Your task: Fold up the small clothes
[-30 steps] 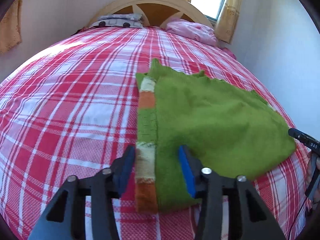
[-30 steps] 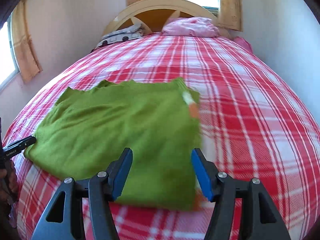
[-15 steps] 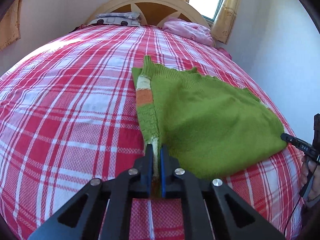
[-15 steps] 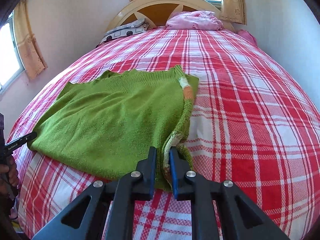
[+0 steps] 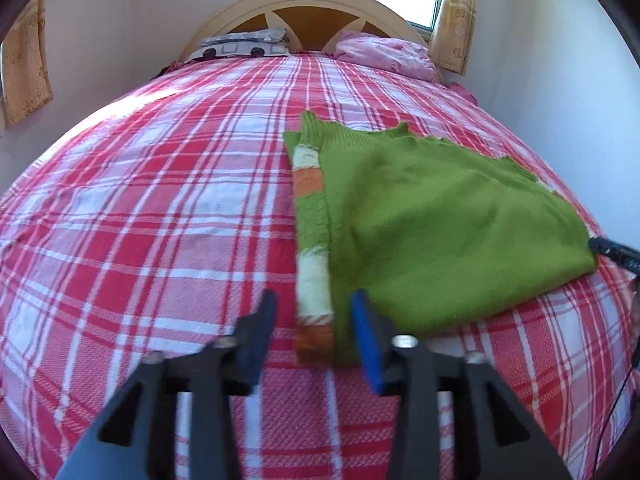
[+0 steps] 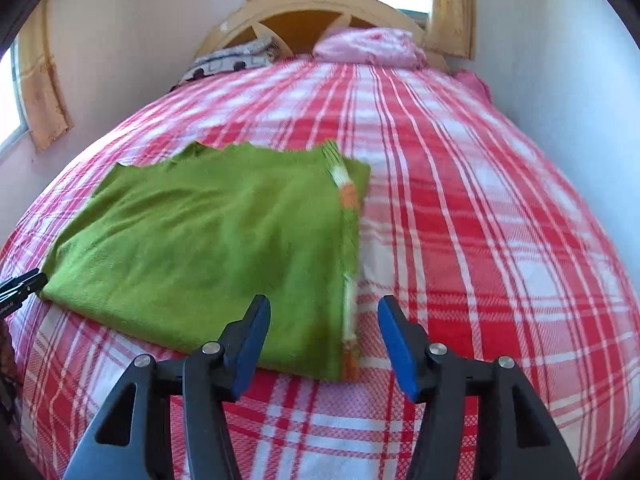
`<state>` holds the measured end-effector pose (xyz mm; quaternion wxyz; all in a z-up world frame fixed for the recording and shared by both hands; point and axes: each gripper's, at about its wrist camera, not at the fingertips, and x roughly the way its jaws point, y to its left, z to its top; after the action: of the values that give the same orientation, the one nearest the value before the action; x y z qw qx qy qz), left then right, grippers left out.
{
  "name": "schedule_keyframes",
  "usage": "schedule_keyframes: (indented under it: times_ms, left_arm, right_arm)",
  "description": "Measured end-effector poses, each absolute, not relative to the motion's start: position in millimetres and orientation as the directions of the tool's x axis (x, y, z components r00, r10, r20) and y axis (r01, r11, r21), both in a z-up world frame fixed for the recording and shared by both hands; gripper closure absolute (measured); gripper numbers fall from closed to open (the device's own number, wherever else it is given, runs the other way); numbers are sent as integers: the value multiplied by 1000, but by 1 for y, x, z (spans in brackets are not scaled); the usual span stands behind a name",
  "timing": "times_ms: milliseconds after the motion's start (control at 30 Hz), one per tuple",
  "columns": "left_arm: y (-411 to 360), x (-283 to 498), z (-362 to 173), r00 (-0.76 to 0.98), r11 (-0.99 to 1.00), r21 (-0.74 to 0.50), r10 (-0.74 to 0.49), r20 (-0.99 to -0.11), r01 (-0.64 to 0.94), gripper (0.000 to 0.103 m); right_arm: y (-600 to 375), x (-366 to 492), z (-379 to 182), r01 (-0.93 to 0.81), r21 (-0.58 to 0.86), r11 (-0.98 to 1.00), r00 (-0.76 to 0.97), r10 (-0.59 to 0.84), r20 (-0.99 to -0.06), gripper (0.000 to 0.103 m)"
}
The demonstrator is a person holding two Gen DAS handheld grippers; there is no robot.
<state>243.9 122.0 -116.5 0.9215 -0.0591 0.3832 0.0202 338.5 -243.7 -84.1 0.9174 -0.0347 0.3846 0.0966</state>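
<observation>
Green sweater (image 5: 440, 224) edge lies between the opening fingers (image 5: 362, 332).

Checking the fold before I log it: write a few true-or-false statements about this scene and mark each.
1. The green sweater lies folded on the plaid bedspread. True.
2. The left gripper is clamped on the striped edge. False: its jaws are opening, pads clear of the cloth.
3. The right gripper holds nothing. True: its jaws are opening too.
4. The pink pillow lies on the sweater. False: it lies by the headboard.
</observation>
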Motion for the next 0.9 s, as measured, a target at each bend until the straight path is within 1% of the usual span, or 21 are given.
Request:
schedule_keyframes:
  times_ms: [33, 67, 133, 200, 267, 400, 600, 900]
  left_arm:
    - [125, 242, -115, 709, 992, -80, 10, -706, -94, 36]
    - [128, 241, -113, 717, 992, -61, 34, -696, -107, 34]
    - [134, 244, -112, 716, 993, -19, 70, -695, -116, 33]
    - [141, 249, -111, 704, 991, 11, 103, -702, -134, 28]
    - [147, 255, -113, 689, 988, 36, 130, -713, -149, 25]
    - [158, 264, -118, 659, 980, 92, 186, -729, -175, 25]
    - [175, 273, -124, 633, 977, 112, 205, -747, -184, 24]
    - [190, 291, -126, 621, 973, 114, 216, -754, -201, 24]
  right_arm:
    - [-237, 337, -80, -221, -3, 975, 692, 155, -705, 46]
    - [-230, 335, -75, -240, -15, 971, 698, 162, -697, 46]
    - [-209, 330, -68, -303, -19, 953, 699, 208, -684, 46]
    - [-183, 328, -65, -374, -27, 927, 686, 257, -681, 46]
    - [-151, 325, -68, -449, -50, 892, 666, 297, -685, 46]
    - [-92, 318, -78, -565, -75, 822, 620, 363, -696, 46]
    - [-8, 298, -98, -707, -183, 683, 579, 412, -703, 46]
    - [42, 285, -113, -760, -197, 619, 540, 432, -722, 46]
